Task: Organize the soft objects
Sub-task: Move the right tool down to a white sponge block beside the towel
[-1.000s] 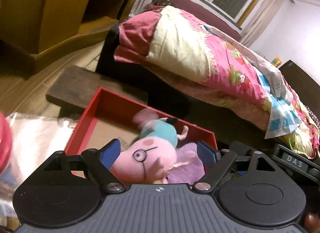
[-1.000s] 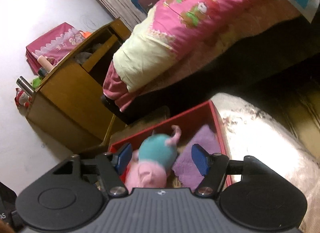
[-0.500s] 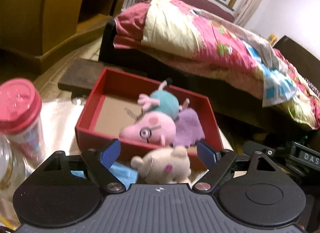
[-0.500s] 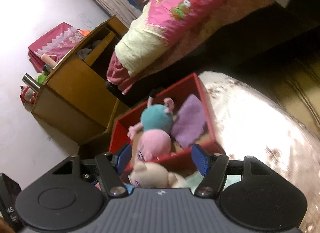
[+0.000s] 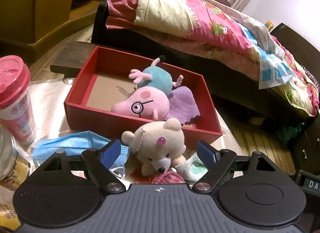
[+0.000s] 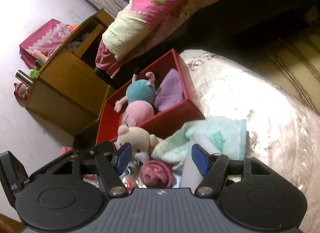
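Both tongs — left (image 5: 159, 153), right (image 6: 160, 158) — gape empty; the bear (image 5: 158, 143) looks light and squashy — pinch its head.

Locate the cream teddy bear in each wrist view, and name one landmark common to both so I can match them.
Left wrist view: the cream teddy bear lies low in the centre, just outside the near wall of the red box, between the left gripper's open fingers.
Right wrist view: the bear sits lower left of centre, against the box's near corner, beside the right gripper's left finger.
Shared landmark: the pink pig plush inside the box.
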`<control>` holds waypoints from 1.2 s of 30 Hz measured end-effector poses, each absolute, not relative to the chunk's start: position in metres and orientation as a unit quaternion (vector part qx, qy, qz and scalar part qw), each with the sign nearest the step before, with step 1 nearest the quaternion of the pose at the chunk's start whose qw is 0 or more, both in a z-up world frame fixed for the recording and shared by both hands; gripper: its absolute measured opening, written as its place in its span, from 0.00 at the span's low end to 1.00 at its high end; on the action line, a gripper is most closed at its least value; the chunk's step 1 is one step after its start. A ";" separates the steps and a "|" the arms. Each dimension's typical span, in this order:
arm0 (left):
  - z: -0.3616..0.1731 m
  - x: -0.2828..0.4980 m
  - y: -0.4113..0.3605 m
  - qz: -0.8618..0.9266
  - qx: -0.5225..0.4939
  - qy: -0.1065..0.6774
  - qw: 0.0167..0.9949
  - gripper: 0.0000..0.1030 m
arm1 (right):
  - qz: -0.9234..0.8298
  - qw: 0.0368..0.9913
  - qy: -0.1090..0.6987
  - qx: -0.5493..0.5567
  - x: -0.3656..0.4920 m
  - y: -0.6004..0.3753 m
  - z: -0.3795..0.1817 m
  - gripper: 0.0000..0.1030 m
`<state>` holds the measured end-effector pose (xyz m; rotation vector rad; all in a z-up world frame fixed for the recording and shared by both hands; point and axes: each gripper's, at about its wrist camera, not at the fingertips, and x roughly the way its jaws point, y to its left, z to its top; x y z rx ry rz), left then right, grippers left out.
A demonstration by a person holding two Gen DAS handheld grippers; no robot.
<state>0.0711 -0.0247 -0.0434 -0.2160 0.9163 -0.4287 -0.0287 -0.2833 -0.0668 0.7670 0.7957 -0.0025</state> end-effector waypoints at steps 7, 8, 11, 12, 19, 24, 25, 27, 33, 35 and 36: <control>-0.046 0.064 -0.020 -0.211 -0.116 0.452 0.859 0.79 | -0.013 0.845 0.397 0.359 -0.038 -0.280 -0.077 0.41; -0.047 0.063 -0.018 -0.211 -0.121 0.457 0.856 0.79 | -0.015 0.843 0.403 0.357 -0.038 -0.280 -0.079 0.41; -0.047 0.059 -0.016 -0.211 -0.126 0.460 0.853 0.79 | -0.025 0.839 0.407 0.359 -0.044 -0.280 -0.082 0.41; -0.047 0.057 -0.015 -0.212 -0.125 0.459 0.853 0.79 | -0.028 0.839 0.406 0.361 -0.046 -0.281 -0.081 0.41; -0.047 0.054 -0.016 -0.216 -0.124 0.463 0.851 0.80 | -0.062 0.850 0.406 0.331 -0.052 -0.282 -0.077 0.41; -0.045 0.050 -0.012 -0.219 -0.124 0.461 0.851 0.81 | -0.071 0.826 0.437 0.347 -0.038 -0.281 -0.092 0.42; -0.046 0.049 -0.011 -0.217 -0.124 0.460 0.852 0.81 | -0.073 0.823 0.442 0.349 -0.034 -0.280 -0.095 0.42; -0.047 0.049 -0.009 -0.215 -0.124 0.463 0.851 0.81 | -0.075 0.818 0.448 0.353 -0.030 -0.279 -0.100 0.45; -0.051 0.050 -0.007 -0.212 -0.126 0.470 0.847 0.81 | -0.092 0.800 0.464 0.369 -0.027 -0.285 -0.118 0.56; -0.048 0.049 -0.006 -0.213 -0.125 0.468 0.849 0.81 | -0.089 0.793 0.457 0.392 -0.028 -0.292 -0.121 0.46; -0.046 0.049 -0.004 -0.214 -0.127 0.466 0.849 0.81 | -0.083 0.788 0.454 0.408 -0.029 -0.296 -0.122 0.41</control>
